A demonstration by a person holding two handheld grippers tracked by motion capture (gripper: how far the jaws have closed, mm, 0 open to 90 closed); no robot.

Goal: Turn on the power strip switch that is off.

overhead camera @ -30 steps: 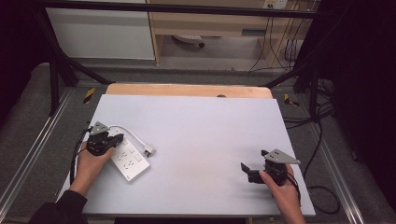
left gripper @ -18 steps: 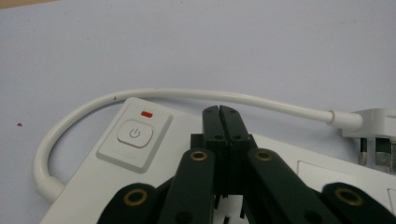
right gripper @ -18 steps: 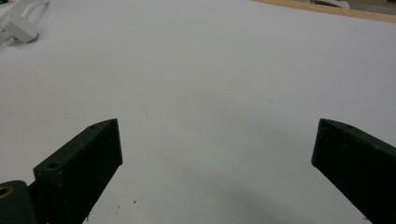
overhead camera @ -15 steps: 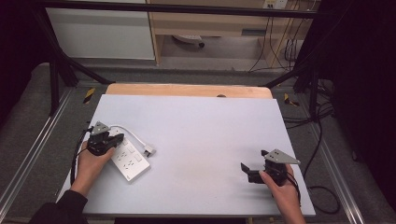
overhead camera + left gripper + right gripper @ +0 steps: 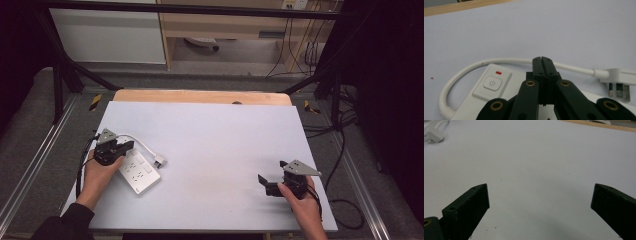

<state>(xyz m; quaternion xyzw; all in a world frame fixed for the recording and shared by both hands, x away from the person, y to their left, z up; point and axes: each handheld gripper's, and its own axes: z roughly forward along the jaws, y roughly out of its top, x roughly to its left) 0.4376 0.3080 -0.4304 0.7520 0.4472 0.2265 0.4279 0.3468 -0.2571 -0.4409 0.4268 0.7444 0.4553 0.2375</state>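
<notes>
1. One white power strip [image 5: 138,172] flat near left edge of table [image 5: 215,135], toward near-left corner; power button [image 5: 492,83] and small red mark [image 5: 498,72] at one end.
2. Cord [image 5: 142,143] looped off that end, curving toward table middle, ending in white plug [image 5: 159,162] lying on its side just beside strip; pins [image 5: 620,89] bare, in no socket.
3. Left gripper [image 5: 541,59] poised low over strip, jaws pressed together, nothing between them; tips just short of cord, contact with strip hard to tell.
4. Right gripper [image 5: 270,181] near right edge, well apart from strip; jaws spread wide over bare surface, holding nothing.
5. Step judged: start of work on strip, plug not yet taken up.
6. Next move likely calls for opening left jaws before any grasp, or pressing button with closed tips; right gripper to cross toward plug.
7. No containers on table; nothing held in any.
</notes>
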